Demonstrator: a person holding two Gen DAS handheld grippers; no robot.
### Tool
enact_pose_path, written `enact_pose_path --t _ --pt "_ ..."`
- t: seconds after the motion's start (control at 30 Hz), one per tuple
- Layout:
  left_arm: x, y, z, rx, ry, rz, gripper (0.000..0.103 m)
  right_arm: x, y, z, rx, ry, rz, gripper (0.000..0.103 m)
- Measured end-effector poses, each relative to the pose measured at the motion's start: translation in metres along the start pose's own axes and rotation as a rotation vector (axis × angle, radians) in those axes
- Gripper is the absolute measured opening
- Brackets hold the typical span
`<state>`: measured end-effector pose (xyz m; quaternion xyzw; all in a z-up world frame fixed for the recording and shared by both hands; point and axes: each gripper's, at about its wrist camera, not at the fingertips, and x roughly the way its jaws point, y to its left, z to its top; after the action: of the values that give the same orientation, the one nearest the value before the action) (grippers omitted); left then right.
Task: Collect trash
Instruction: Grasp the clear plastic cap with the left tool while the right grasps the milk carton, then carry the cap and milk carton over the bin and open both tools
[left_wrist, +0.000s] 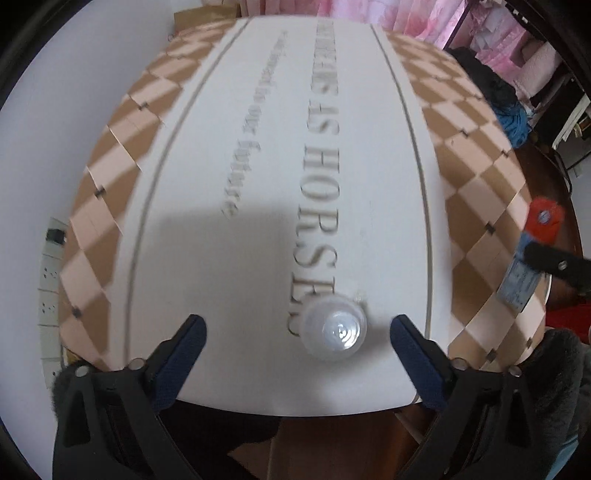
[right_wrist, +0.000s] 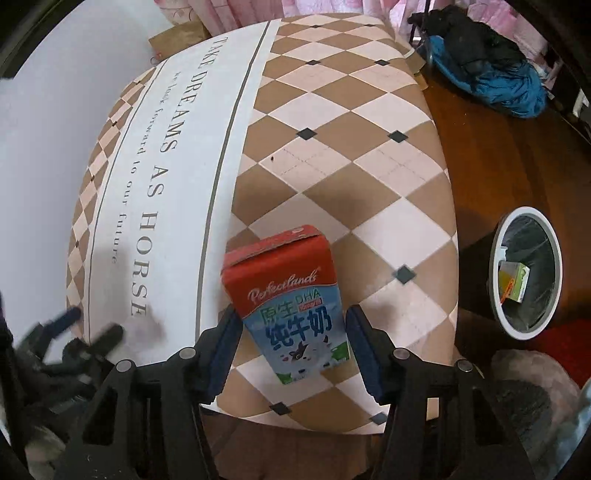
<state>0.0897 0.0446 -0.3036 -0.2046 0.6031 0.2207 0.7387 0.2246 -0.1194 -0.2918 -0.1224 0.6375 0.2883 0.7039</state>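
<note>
A small clear plastic cup (left_wrist: 335, 328) sits on the white strip of the table (left_wrist: 229, 258), between the fingers of my left gripper (left_wrist: 297, 330), which is open around it without touching. In the right wrist view a red and blue milk carton (right_wrist: 291, 302) is held upright between the pads of my right gripper (right_wrist: 291, 343), above the checkered tablecloth (right_wrist: 351, 155). The carton also shows at the right edge of the left wrist view (left_wrist: 532, 251). My left gripper appears blurred at lower left of the right wrist view (right_wrist: 85, 328).
A white trash bin (right_wrist: 524, 273) with a dark liner and a small box inside stands on the wooden floor right of the table. A pile of blue and black clothes (right_wrist: 491, 66) lies at the far right. A white wall (right_wrist: 48, 129) borders the table's left.
</note>
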Motion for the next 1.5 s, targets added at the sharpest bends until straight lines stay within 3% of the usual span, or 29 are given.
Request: enact_pose_path --t 0.07,0.1,0.17,0.27,0.6,0.73,0.9,1.07,1.23,1.37,1.5 --pt "0.008 -0.004 -0.001 -0.004 0.005 0.000 0.062 -0.002 0.001 -0.006 0.003 -0.013 -0.009 0.060" --pt "0.009 -0.006 -0.001 0.000 -0.001 0.009 0.061 -0.004 0.001 -0.006 0.000 -0.013 -0.016 0.060" --pt "0.007 -0.009 0.001 0.005 -0.034 0.028 0.037 -0.004 0.002 -0.006 -0.004 -0.011 -0.022 0.059" --pt "-0.001 -0.009 0.006 -0.006 -0.052 0.008 0.036 -0.005 0.002 -0.001 0.016 -0.013 0.006 0.059" --pt "-0.088 -0.049 0.050 0.059 -0.276 0.030 0.036 -0.068 -0.020 0.018 0.080 -0.149 0.082 0.058" --pt "-0.128 -0.079 0.074 0.105 -0.361 -0.028 0.036 -0.105 -0.040 0.033 0.108 -0.221 0.101 0.058" --pt "-0.150 -0.148 0.105 0.206 -0.415 -0.125 0.036 -0.160 -0.090 0.048 0.171 -0.324 0.106 0.058" --pt "-0.151 -0.238 0.123 0.330 -0.395 -0.241 0.036 -0.200 -0.161 0.051 0.261 -0.393 0.071 0.058" --pt "-0.120 -0.332 0.137 0.415 -0.288 -0.369 0.036 -0.213 -0.252 0.043 0.364 -0.396 -0.025 0.058" --pt "-0.066 -0.403 0.144 0.452 -0.107 -0.474 0.036 -0.185 -0.340 0.031 0.488 -0.307 -0.069 0.058" --pt "-0.015 -0.456 0.143 0.488 0.035 -0.491 0.037 -0.133 -0.410 0.018 0.608 -0.180 -0.035 0.058"
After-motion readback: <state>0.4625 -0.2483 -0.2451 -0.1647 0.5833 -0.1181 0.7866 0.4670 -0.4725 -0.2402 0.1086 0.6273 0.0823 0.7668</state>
